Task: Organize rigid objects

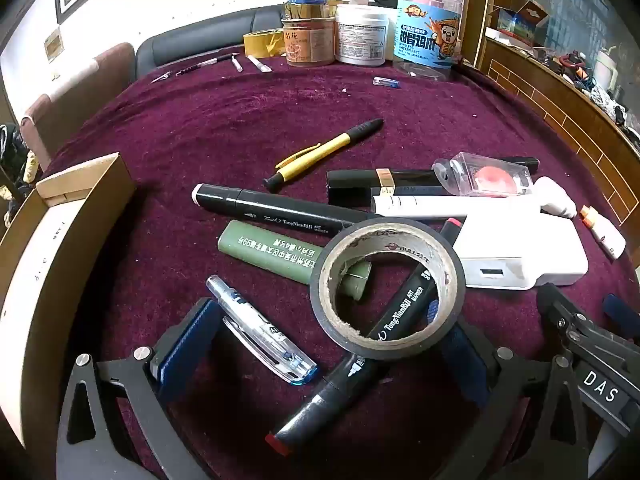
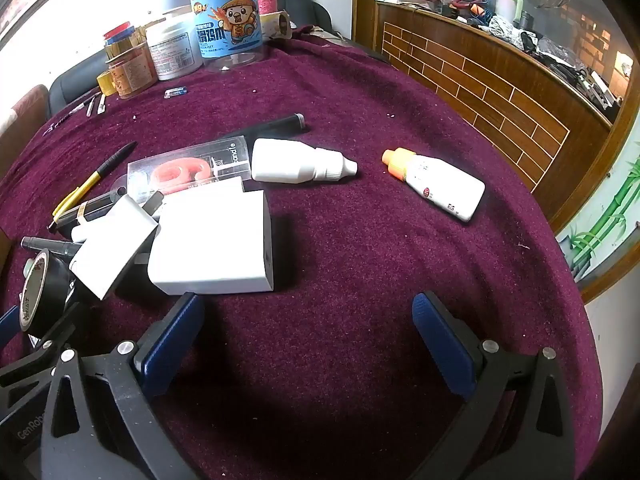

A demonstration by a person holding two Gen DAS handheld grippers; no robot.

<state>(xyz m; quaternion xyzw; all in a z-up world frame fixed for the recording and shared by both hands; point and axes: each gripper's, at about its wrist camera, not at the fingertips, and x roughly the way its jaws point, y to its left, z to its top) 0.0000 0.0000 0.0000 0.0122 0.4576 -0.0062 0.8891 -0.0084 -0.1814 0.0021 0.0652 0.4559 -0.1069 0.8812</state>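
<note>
Maroon tablecloth; brick-pattern wood counter; grey sofa; bright window.

The cardboard box runs off the left edge in the left wrist view, so its inside doesn't show. The tape roll sits on top of two black art markers and covers the end of the green tube, so where those touch is anybody's guess. In the right wrist view the white charger hides part of the clear plastic case. The small items by the jars are too tiny to name. Stuff on the wooden counter is a blur.
</note>
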